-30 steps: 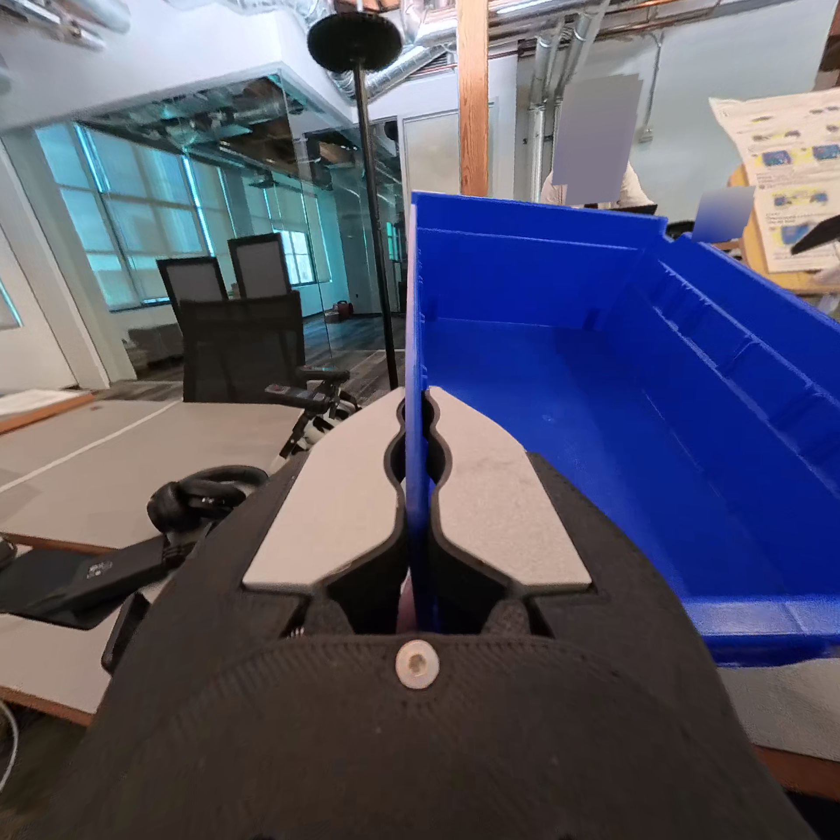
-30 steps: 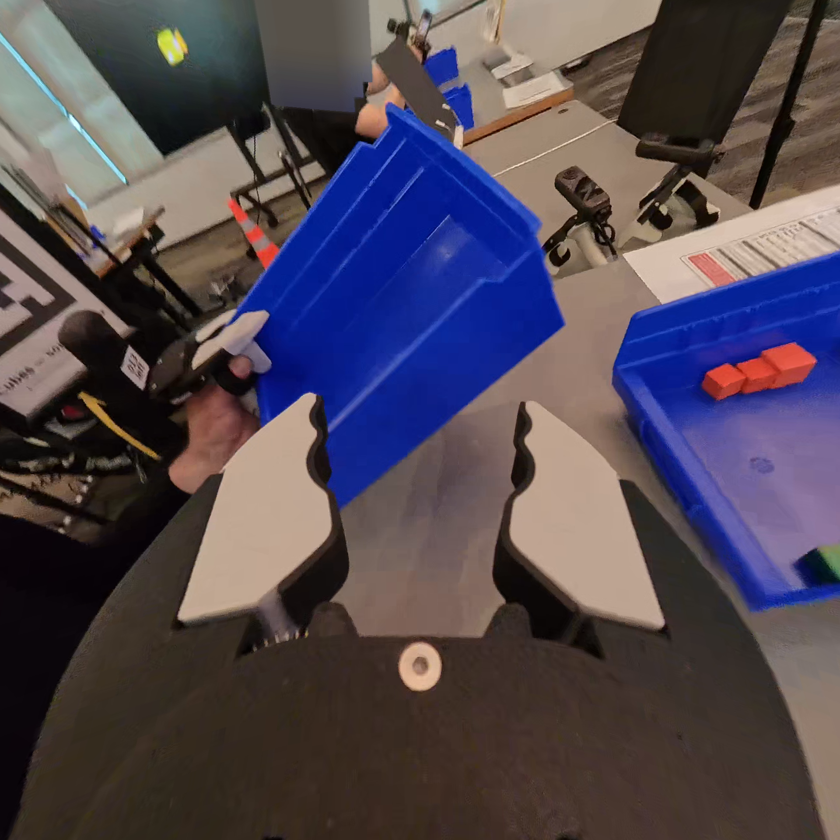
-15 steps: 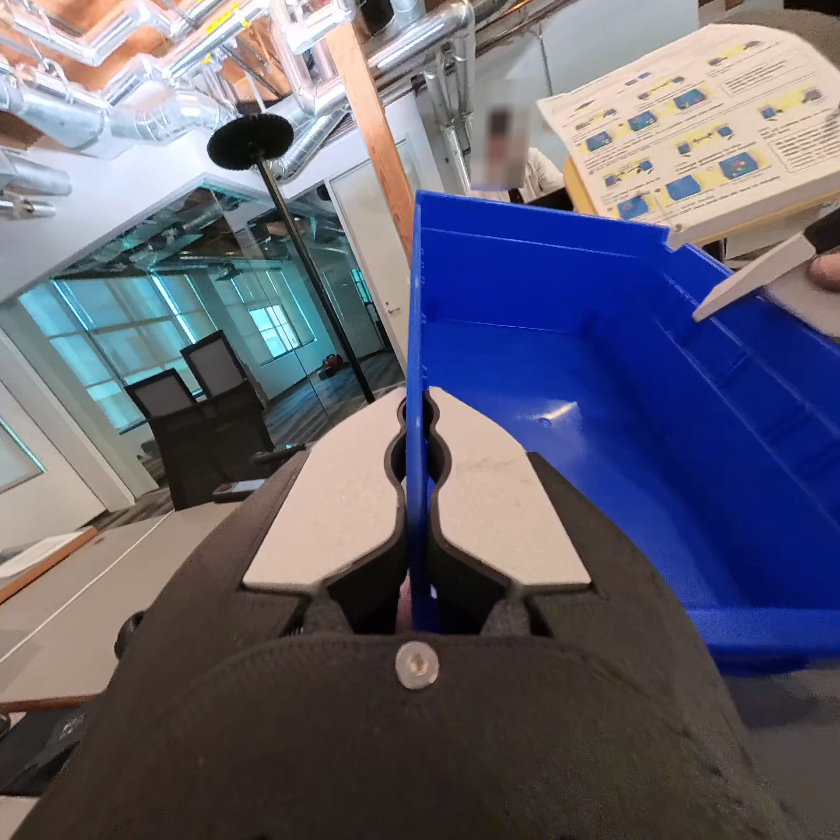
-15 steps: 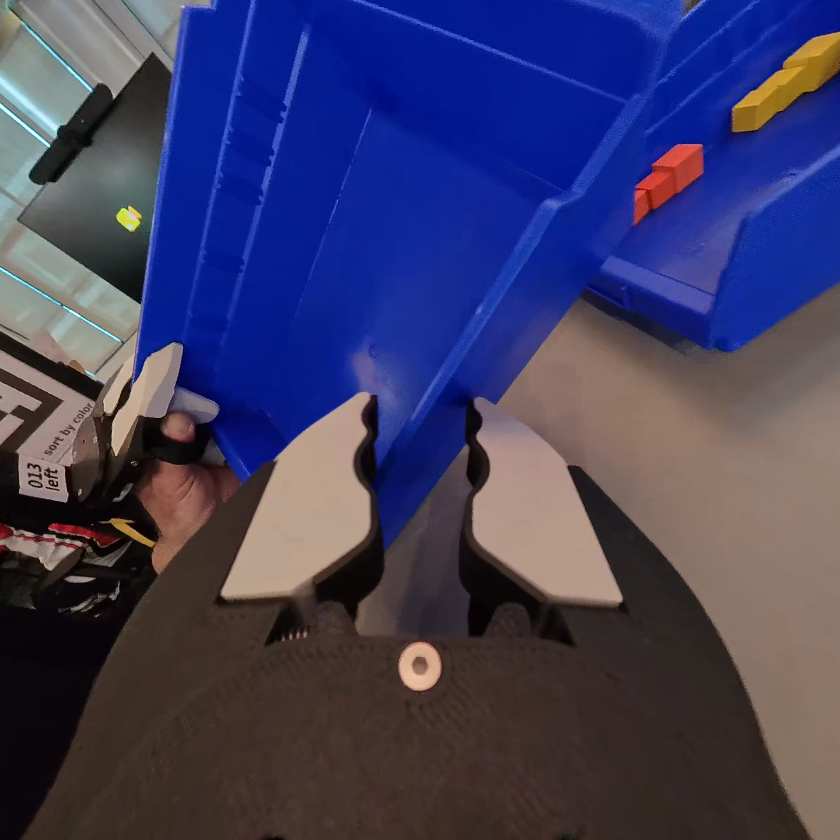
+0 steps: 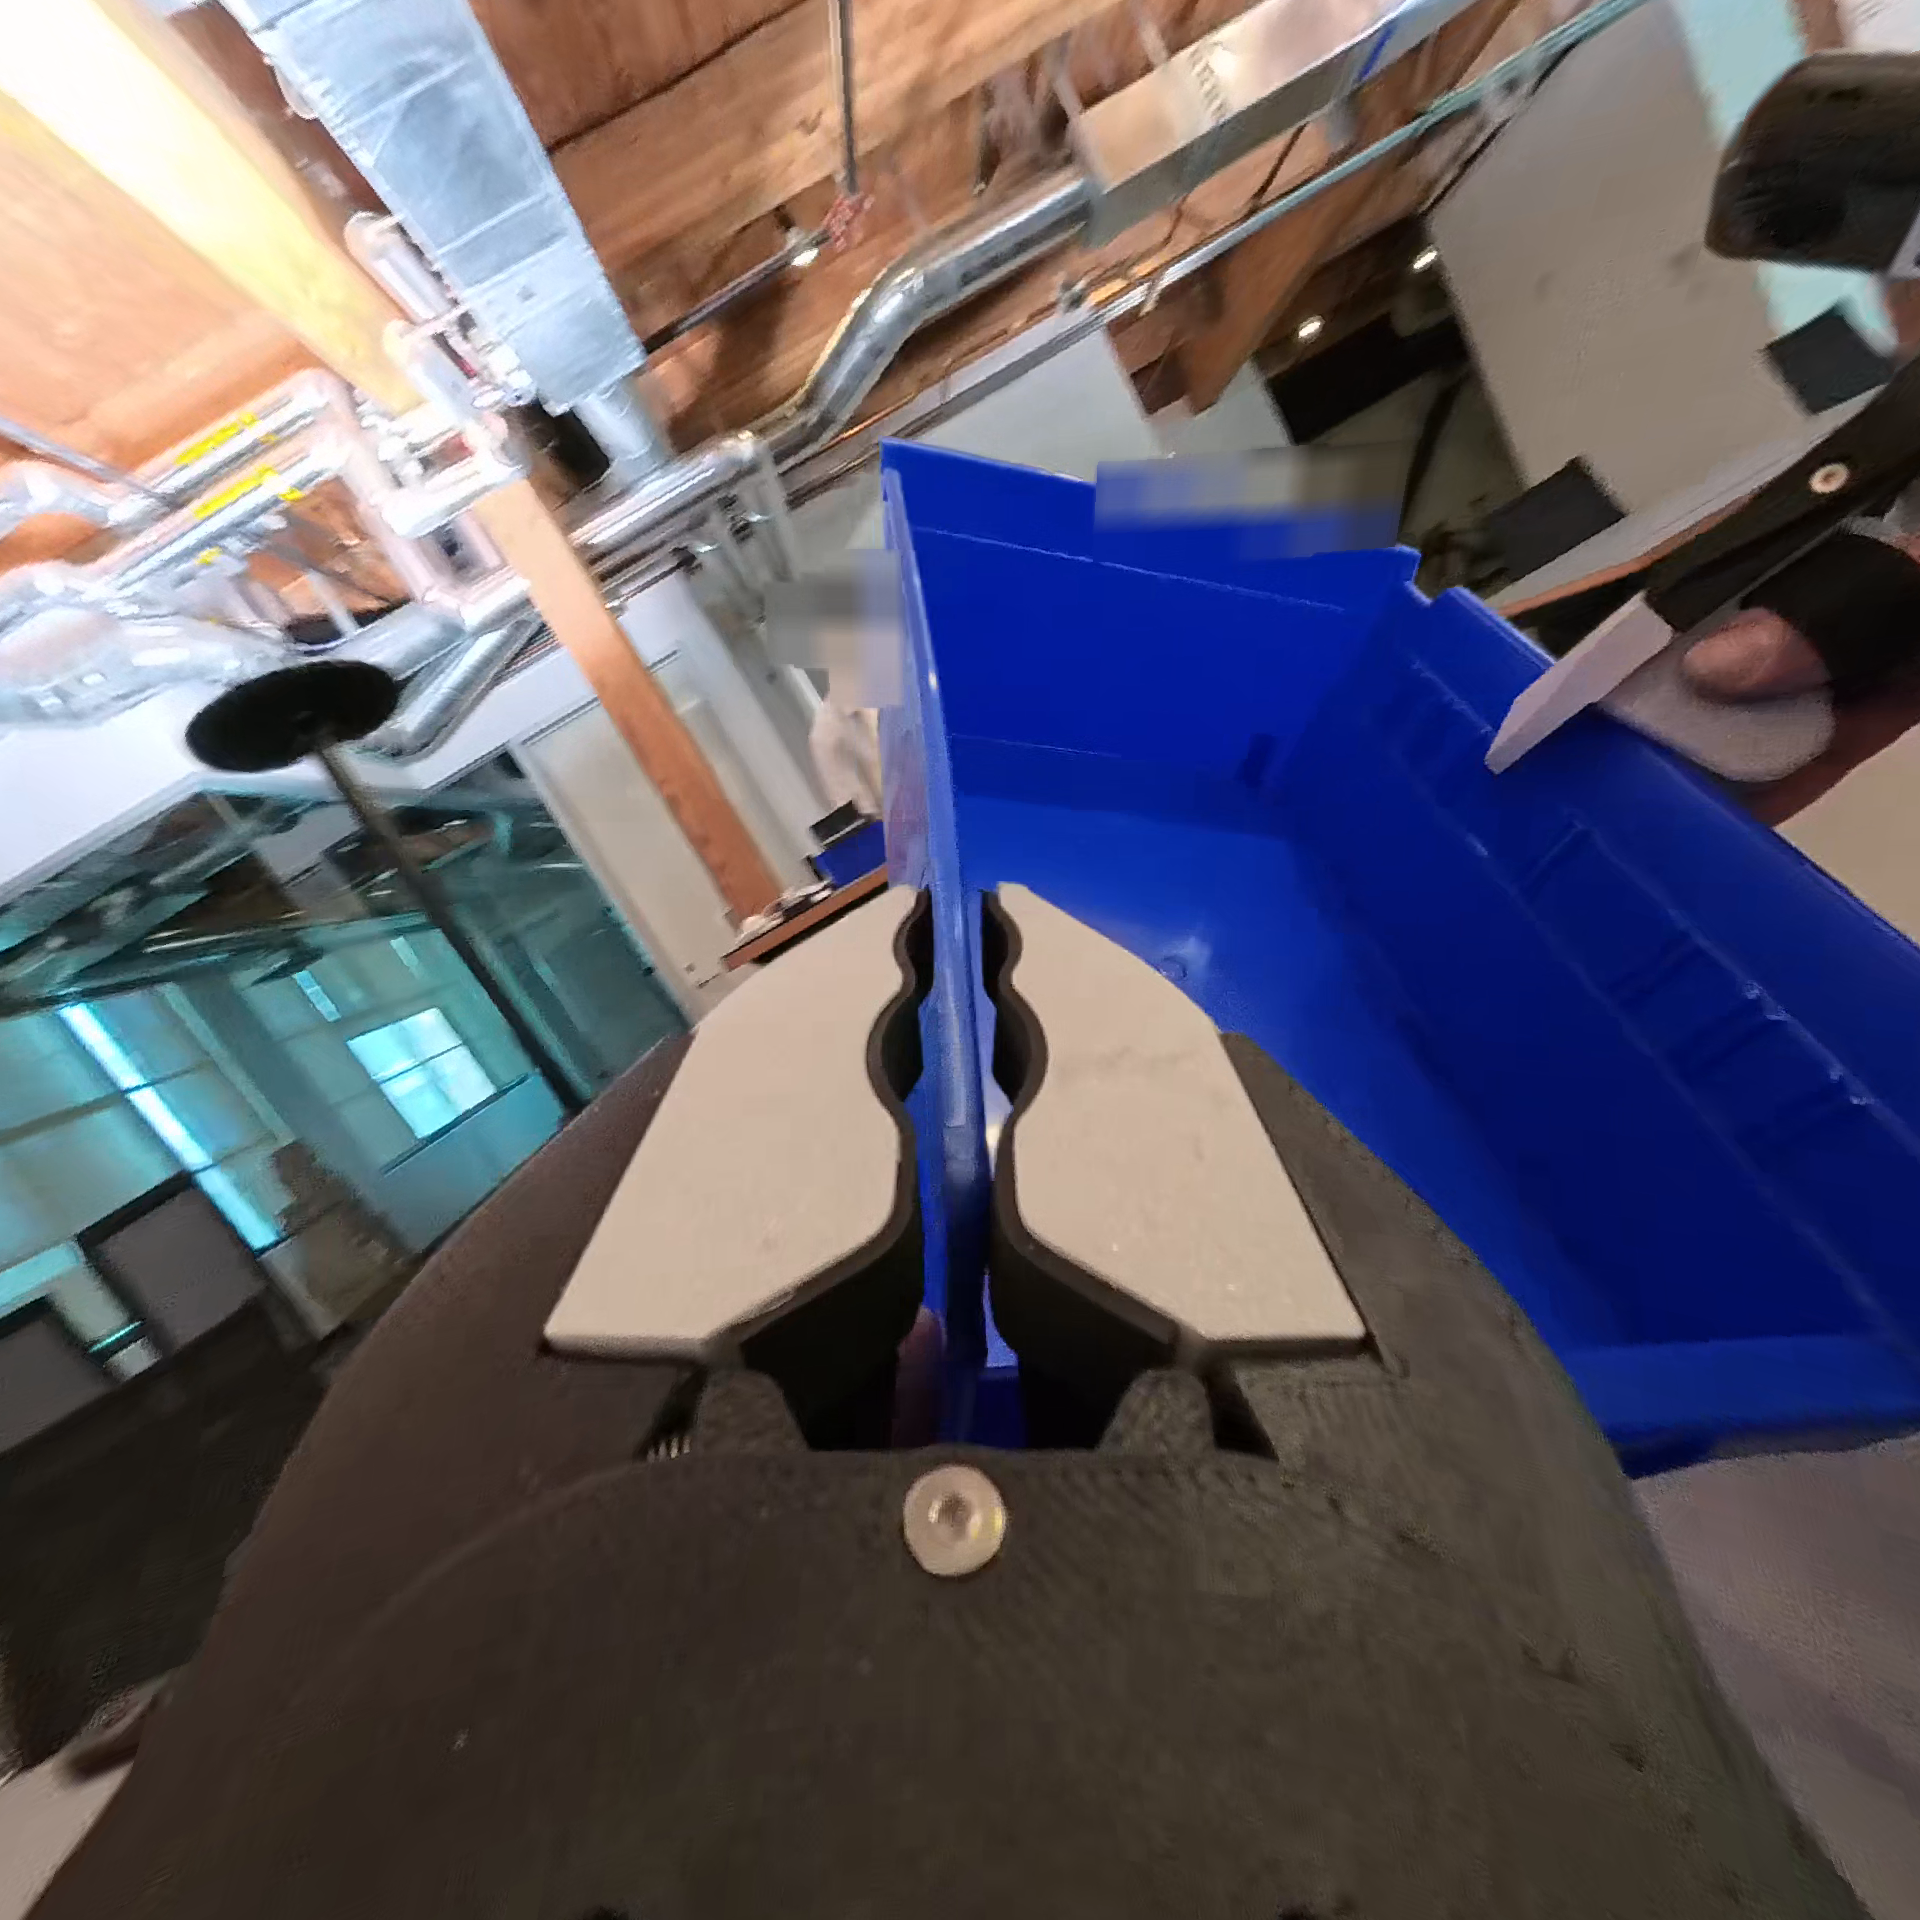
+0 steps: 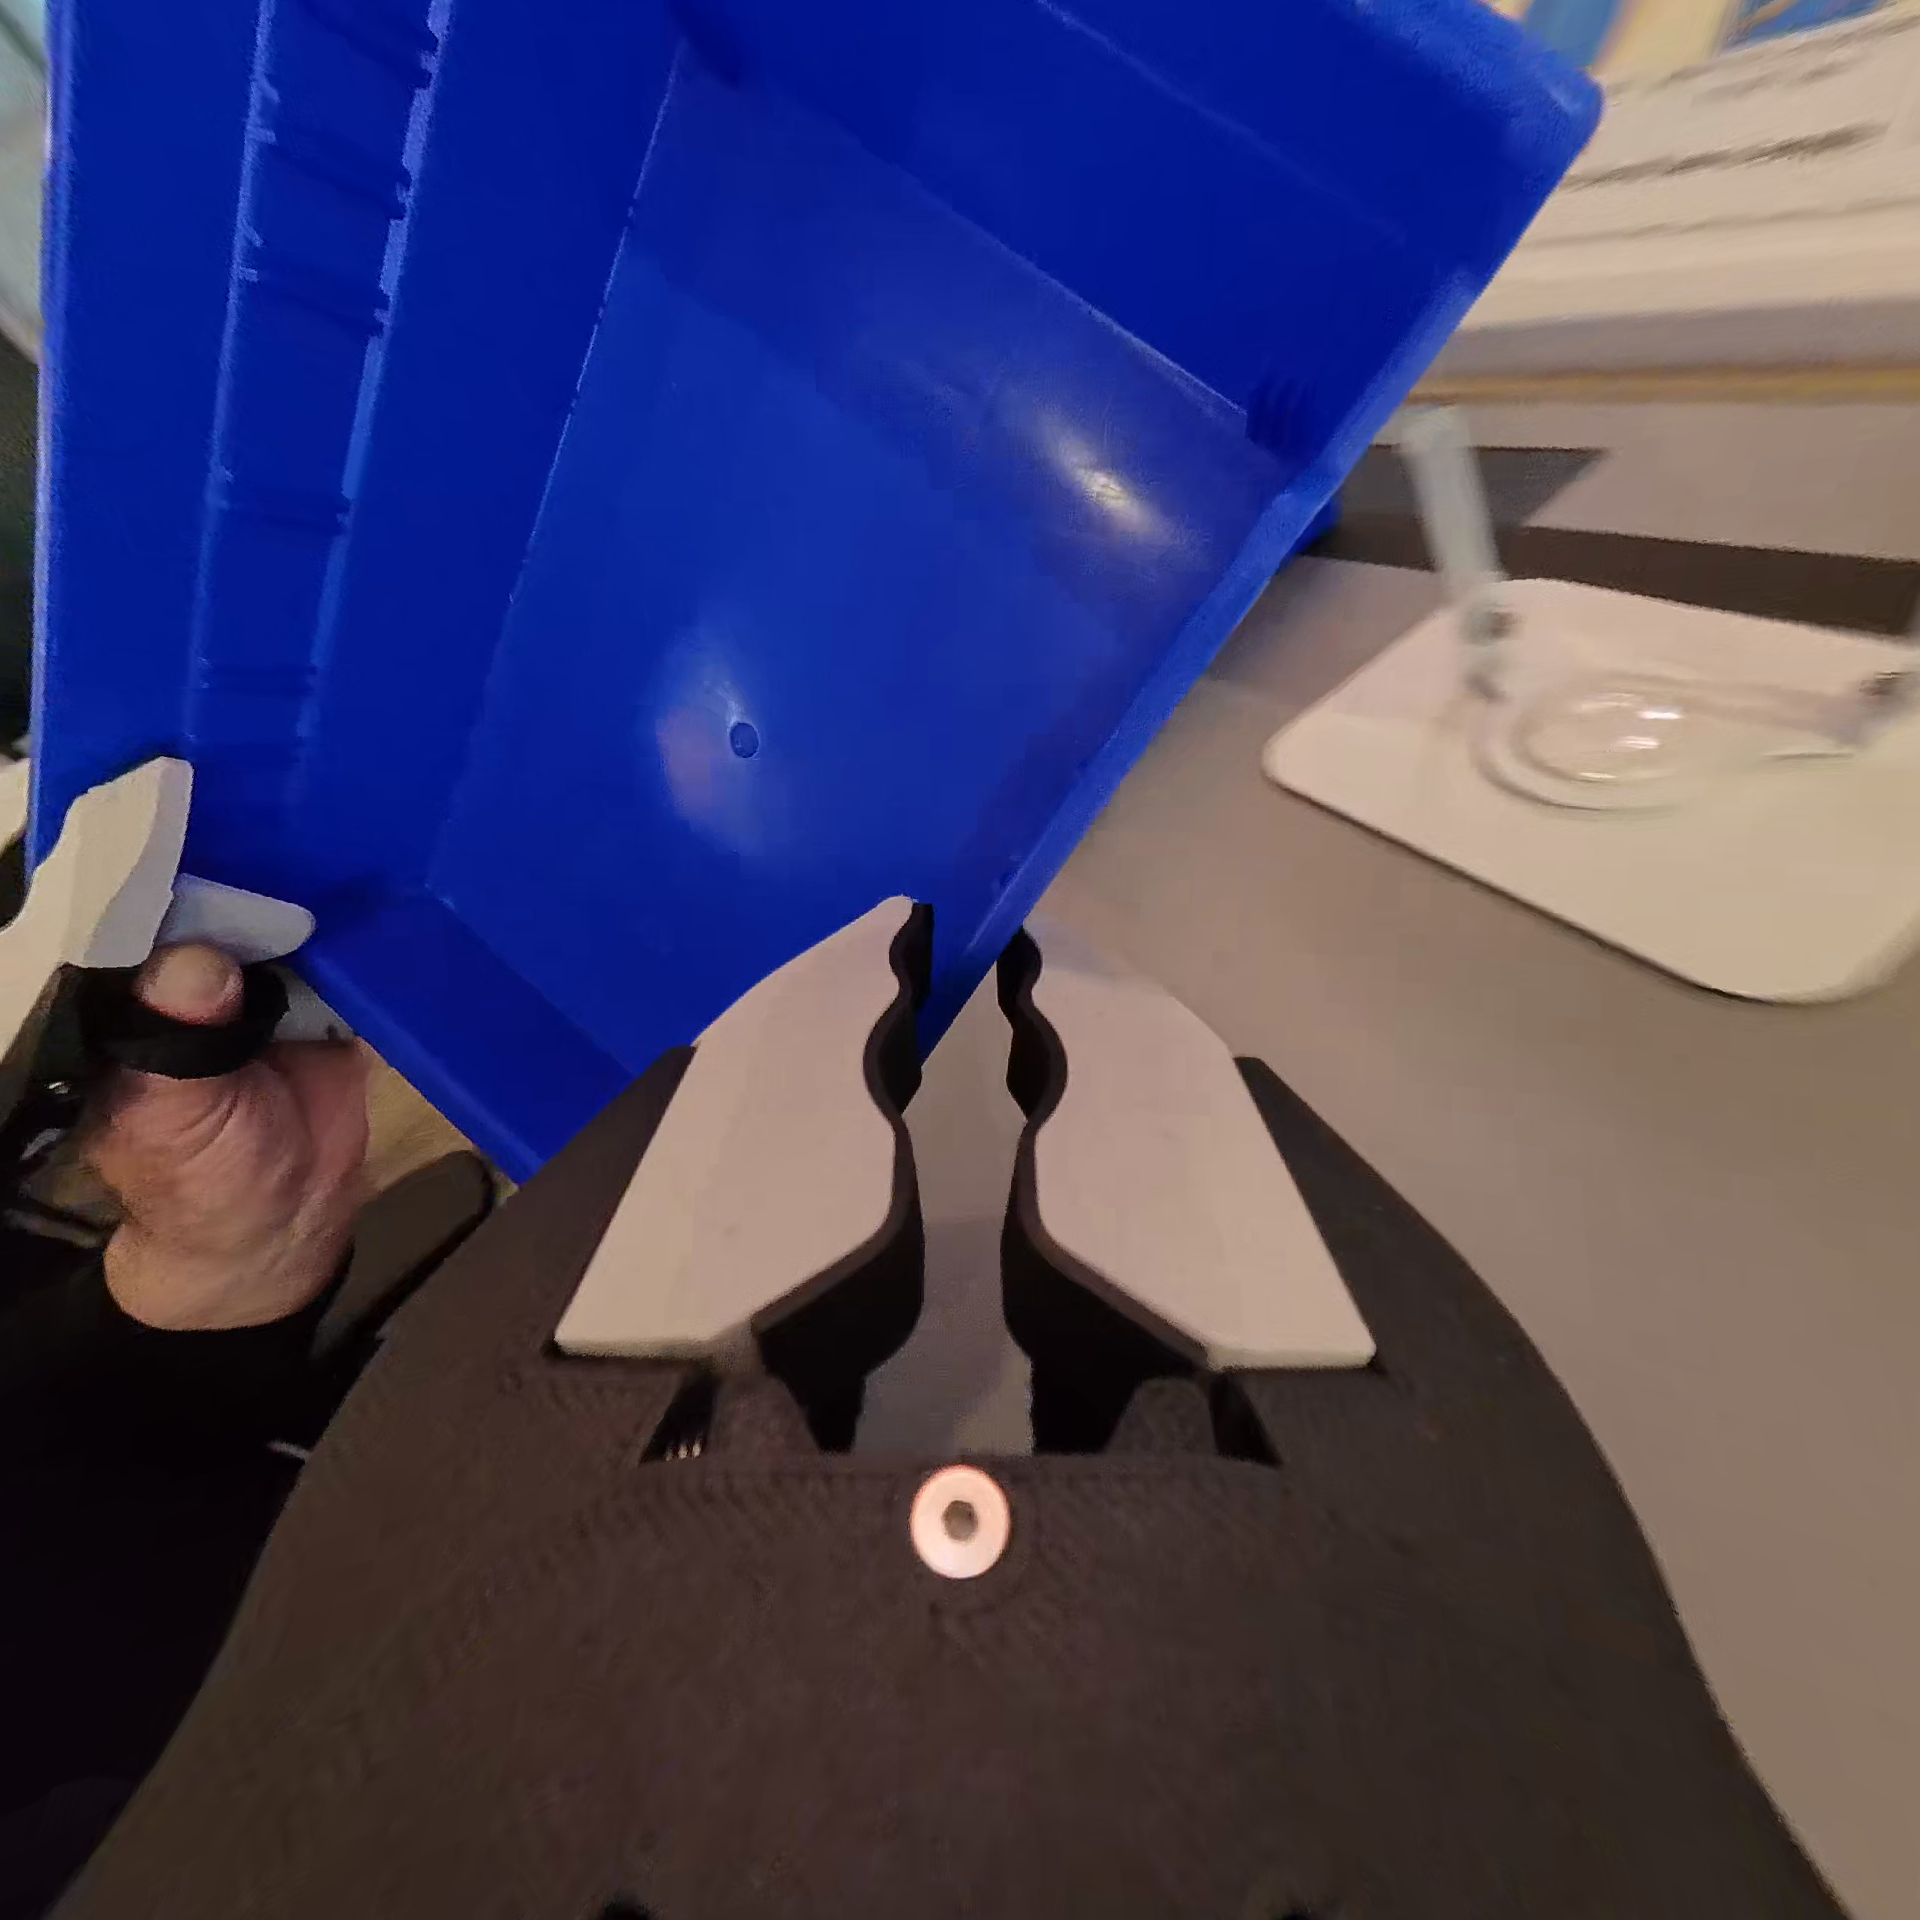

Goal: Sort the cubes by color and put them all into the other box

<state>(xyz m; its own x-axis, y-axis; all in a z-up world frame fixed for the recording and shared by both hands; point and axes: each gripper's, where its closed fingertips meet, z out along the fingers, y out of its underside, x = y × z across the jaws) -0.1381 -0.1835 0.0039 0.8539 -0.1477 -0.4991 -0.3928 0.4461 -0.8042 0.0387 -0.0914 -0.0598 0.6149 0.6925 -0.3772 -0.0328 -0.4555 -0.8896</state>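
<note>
A: Left wrist cam sits close on one wall of the blue bin (image 5: 1455, 1039), pitched up toward the ceiling.
B: Right wrist cam close on the opposite wall, facing the table (image 6: 1455, 1195). Both share the bin's interior.

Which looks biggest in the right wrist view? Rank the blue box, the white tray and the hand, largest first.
1. Blue box, which fills most of the upper frame; it is close to the camera, so this is unsure.
2. White tray.
3. Hand.

The tray and hand look close in size.
</note>
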